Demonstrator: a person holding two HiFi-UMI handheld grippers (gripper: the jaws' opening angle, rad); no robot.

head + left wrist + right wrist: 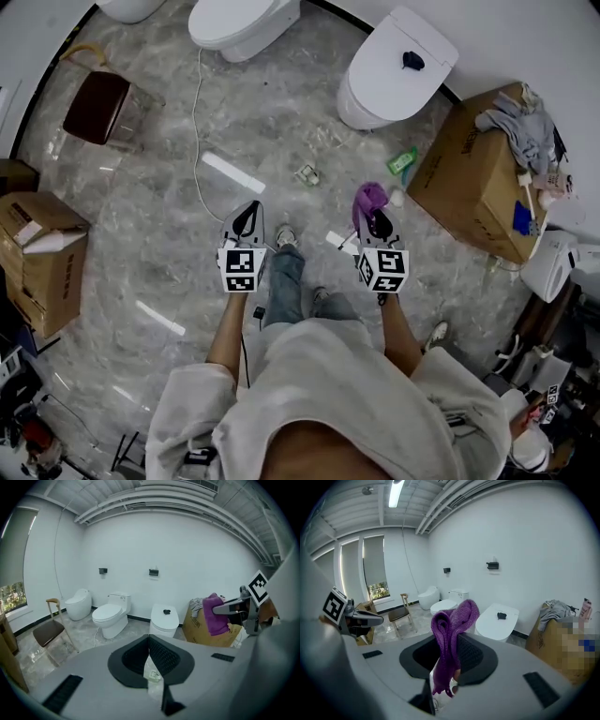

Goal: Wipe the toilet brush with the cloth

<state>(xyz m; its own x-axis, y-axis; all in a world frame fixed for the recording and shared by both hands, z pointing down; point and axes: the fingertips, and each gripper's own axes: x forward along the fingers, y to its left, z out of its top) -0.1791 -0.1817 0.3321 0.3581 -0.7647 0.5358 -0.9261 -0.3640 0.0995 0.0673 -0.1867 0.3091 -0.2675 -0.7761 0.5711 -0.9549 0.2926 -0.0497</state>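
Note:
My right gripper (377, 221) is shut on a purple cloth (368, 198), which bunches above the jaws and hangs down between them (449, 634). My left gripper (247, 214) is held beside it at the same height, jaws shut with nothing in them (149, 639). Both are held at waist height above the marble floor. The left gripper view shows the right gripper (230, 605) with the cloth (214, 614). A white-handled thing with a blue end (523, 208) lies on the cardboard box at right; I cannot tell whether it is the toilet brush.
Two white toilets (242, 25) (394, 66) stand ahead, with a third at the far left corner. A large cardboard box (469, 178) with grey clothing stands at right. A dark chair (97, 105) and another box (42, 267) are at left. A green bottle (403, 161) and litter (307, 173) lie on the floor.

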